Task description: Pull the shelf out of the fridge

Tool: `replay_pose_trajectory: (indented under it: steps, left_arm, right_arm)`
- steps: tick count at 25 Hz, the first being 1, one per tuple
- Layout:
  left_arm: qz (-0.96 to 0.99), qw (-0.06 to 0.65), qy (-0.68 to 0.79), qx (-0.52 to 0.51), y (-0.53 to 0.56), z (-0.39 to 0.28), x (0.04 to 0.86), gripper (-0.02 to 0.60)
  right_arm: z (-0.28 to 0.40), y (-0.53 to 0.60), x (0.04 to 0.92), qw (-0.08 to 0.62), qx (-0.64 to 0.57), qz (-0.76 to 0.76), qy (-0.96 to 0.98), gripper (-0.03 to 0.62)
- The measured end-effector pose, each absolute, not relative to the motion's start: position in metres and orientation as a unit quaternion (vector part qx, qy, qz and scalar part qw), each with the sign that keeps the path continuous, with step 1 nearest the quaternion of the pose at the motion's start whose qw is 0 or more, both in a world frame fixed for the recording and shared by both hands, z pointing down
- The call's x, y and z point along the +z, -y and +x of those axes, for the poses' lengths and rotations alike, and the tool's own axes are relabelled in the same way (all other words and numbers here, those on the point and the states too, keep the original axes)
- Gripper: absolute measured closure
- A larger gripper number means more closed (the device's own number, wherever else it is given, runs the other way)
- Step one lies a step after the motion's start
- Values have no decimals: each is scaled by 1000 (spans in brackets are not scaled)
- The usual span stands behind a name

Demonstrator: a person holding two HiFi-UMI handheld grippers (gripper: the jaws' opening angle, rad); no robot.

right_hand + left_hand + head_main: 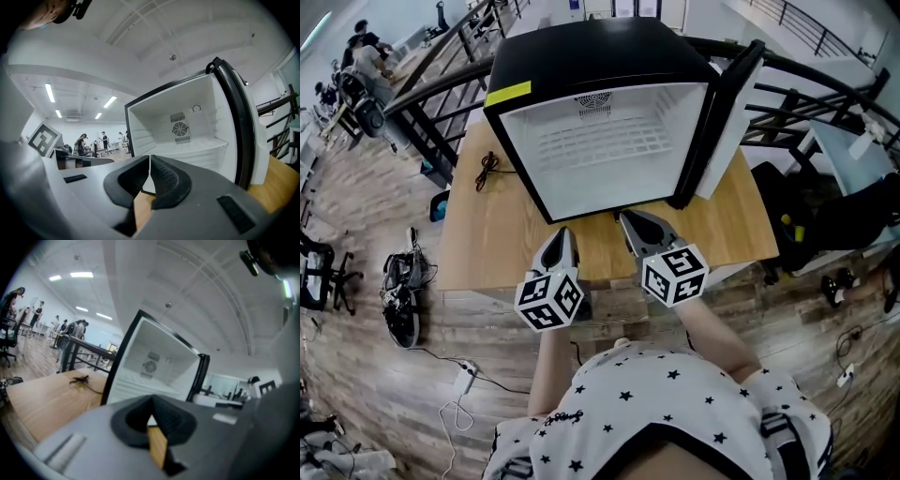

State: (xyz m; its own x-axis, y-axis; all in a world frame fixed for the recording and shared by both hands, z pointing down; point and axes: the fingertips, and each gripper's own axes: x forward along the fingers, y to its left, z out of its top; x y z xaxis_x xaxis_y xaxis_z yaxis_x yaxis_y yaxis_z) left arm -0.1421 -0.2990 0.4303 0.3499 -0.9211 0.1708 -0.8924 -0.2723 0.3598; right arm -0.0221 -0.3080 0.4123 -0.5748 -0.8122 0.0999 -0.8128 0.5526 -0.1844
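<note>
Shelf (600, 142) inside open fridge (581, 56) on wooden table (502, 248), black cable (487, 170) alongside

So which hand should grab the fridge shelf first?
Probably the right gripper: it points into the open fridge toward the shelf; the left gripper sits by its left corner. Both are shut, empty.

You work in even, bright light from ceiling strips (49, 93), shadows faint, your fisheye lenses bend the edges hard, dark corners ring both gripper views, left gripper view slightly blurred.
</note>
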Motion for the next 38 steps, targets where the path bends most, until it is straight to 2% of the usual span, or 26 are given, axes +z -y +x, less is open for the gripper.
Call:
replay_pose_trajectory:
  steps: [10, 18, 34, 35, 37, 38]
  left_arm:
    - [799, 202, 566, -39, 315, -151, 431, 575]
    - [794, 208, 570, -41, 317, -152, 436, 575]
    - [766, 217, 603, -43, 341, -172, 449, 575]
    - [765, 218, 605, -43, 342, -173, 450, 575]
    - [762, 219, 607, -41, 344, -175, 452, 575]
    - [762, 220, 608, -40, 345, -175, 453, 575]
  right_arm:
    - [-30, 343, 426, -79, 234, 453, 856, 571]
    - [-24, 367, 444, -173, 364, 431, 808, 571]
    - [-21, 420, 469, -315, 484, 362, 732, 568]
    - [-21, 424, 469, -325, 489, 357, 727, 559]
    - [-20, 434, 471, -344, 501, 346, 714, 463]
    - [-20, 440, 472, -350, 506, 345, 709, 462]
